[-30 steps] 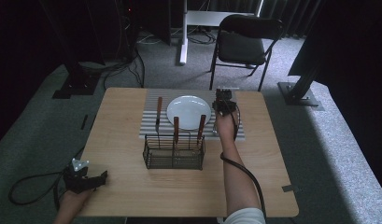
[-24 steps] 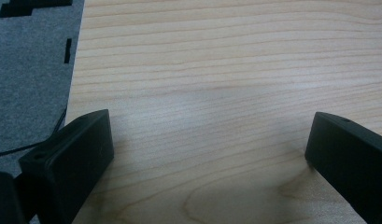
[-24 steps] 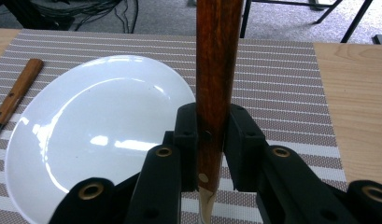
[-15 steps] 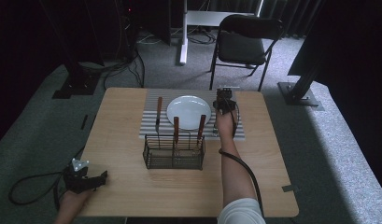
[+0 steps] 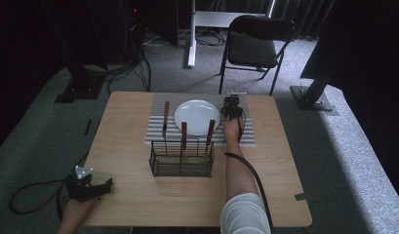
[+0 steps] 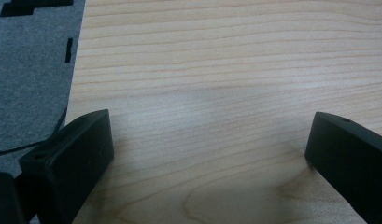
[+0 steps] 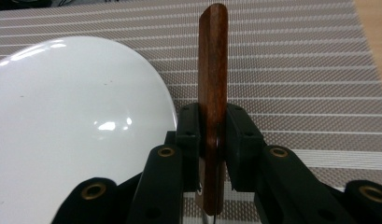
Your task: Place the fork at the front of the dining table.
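Observation:
My right gripper hovers low over the striped placemat, just right of the white plate. In the right gripper view its jaws are shut on a wooden-handled utensil, whose handle points away and whose metal part shows below the pads. The plate lies close at the left there. My left gripper rests at the table's near left corner, open, with bare wood between its jaws.
A black wire caddy stands in front of the plate with two wooden-handled utensils upright in it. Another wooden-handled utensil lies on the placemat left of the plate. A folding chair stands beyond the table.
My right gripper has come down toward the placemat beside the plate, still holding the utensil. The left gripper has stayed put.

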